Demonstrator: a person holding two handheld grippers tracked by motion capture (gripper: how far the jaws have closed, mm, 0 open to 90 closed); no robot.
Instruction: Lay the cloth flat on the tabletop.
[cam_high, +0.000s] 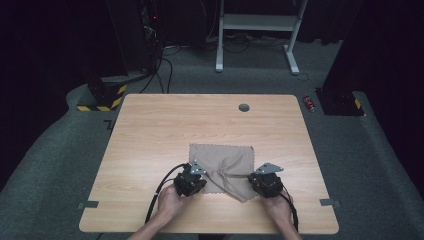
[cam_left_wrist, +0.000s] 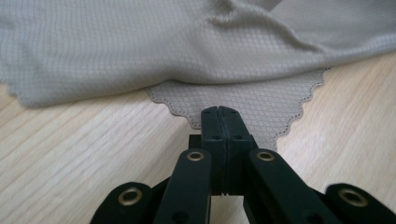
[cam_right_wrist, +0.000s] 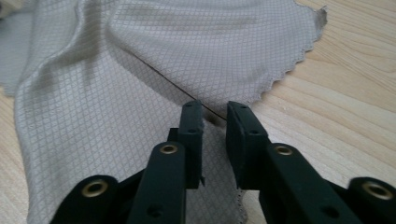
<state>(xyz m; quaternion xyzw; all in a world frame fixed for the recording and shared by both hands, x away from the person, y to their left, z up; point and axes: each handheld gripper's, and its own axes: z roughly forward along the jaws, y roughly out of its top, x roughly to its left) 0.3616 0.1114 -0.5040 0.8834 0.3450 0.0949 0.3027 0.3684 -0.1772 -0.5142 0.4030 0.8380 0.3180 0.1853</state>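
Pinching cloth corner: left tongs, table.

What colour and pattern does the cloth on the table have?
The cloth is plain grey-beige with a fine woven diamond grid, clearest in the left gripper view.

- The cloth is a thin beige-grey piece with a fine diamond weave and little scalloped edges, roughly square.
- It lies on the near half of the table, a bit right of centre, far edge flat and straight.
- The near half is rumpled: folds bunch toward the middle and a ridge runs diagonally across it.
- My left tool is clamped tight on a scalloped corner that sticks out from under a fold.
- In my right tool's view the cloth lies draped in soft folds, with a dark crease line running to the jaws, one edge lying on bare wood.
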